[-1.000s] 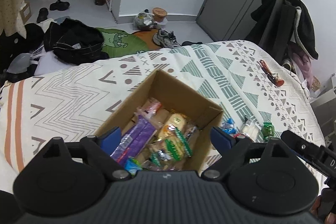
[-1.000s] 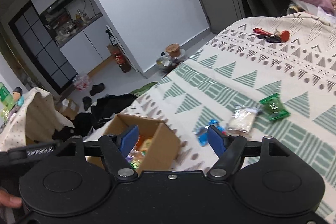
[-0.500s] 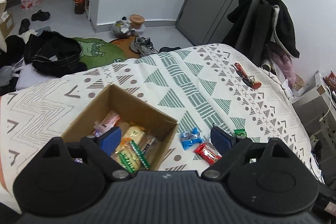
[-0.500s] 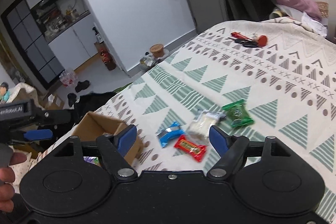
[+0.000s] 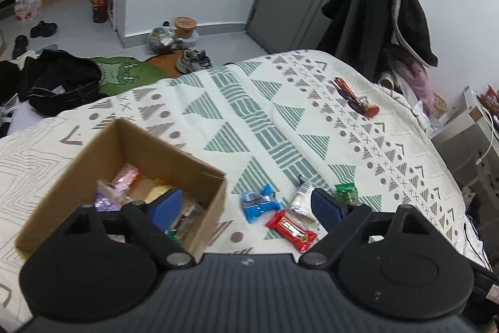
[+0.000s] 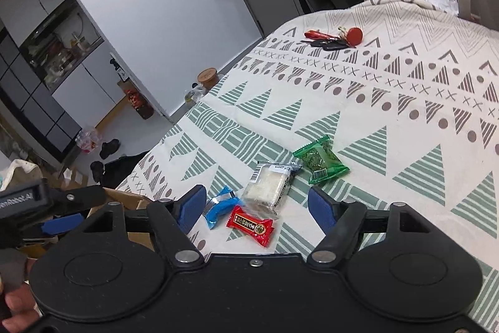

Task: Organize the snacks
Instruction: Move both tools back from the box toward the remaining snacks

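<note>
blue-padded right gripper (image 6: 255, 205) spread wide, empty, above red snack (image 6: 250, 221). left gripper (image 5: 246, 205) likewise wide, empty. cardboard box (image 5: 199, 169) at 9 o'clock; bare bedspread (image 6: 405, 127) toward 2 o'clock.

Between the wide-spread fingers of the right gripper (image 6: 255, 206), open air is left above the red packet (image 6: 251, 225), blue packet (image 6: 220, 206) and white packet (image 6: 267, 186); the three lie touching or just beside one another, so little bedspread (image 6: 405, 127) is bared between them. The green packet (image 6: 321, 160) lies ahead of the right finger, bordered by bare cloth beyond. Passage to the left is blocked by the box (image 5: 174, 160) wall and the left gripper (image 5: 246, 206). The keys (image 6: 333, 40) lie well apart.
</note>
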Tool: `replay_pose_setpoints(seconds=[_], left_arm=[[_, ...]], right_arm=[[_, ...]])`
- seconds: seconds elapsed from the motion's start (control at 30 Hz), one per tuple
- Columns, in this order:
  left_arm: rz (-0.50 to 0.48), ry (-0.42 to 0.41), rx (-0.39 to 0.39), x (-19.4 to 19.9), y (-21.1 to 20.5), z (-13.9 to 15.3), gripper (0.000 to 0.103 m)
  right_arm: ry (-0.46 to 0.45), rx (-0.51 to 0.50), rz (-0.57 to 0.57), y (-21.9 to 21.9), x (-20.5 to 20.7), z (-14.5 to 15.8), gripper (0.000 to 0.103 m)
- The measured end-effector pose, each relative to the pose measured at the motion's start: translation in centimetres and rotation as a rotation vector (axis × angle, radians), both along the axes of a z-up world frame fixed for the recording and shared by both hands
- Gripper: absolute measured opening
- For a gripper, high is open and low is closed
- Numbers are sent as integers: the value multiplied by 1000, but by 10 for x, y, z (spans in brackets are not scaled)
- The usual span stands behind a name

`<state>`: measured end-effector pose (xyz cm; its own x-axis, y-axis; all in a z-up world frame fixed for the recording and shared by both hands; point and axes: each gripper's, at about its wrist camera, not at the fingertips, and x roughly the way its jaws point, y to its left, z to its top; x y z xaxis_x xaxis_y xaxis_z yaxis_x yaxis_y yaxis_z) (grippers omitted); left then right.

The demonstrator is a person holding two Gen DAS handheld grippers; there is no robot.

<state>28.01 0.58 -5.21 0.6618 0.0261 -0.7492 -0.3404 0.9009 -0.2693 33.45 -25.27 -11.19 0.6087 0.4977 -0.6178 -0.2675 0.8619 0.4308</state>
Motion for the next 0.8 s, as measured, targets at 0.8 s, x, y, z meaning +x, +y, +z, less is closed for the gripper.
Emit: replay_pose_setpoints(seconds=[0.8], left_arm=[[-92,129,-72,80,-39,-84,65]], right_arm=[[86,12,-78,-16,49,-39,64]])
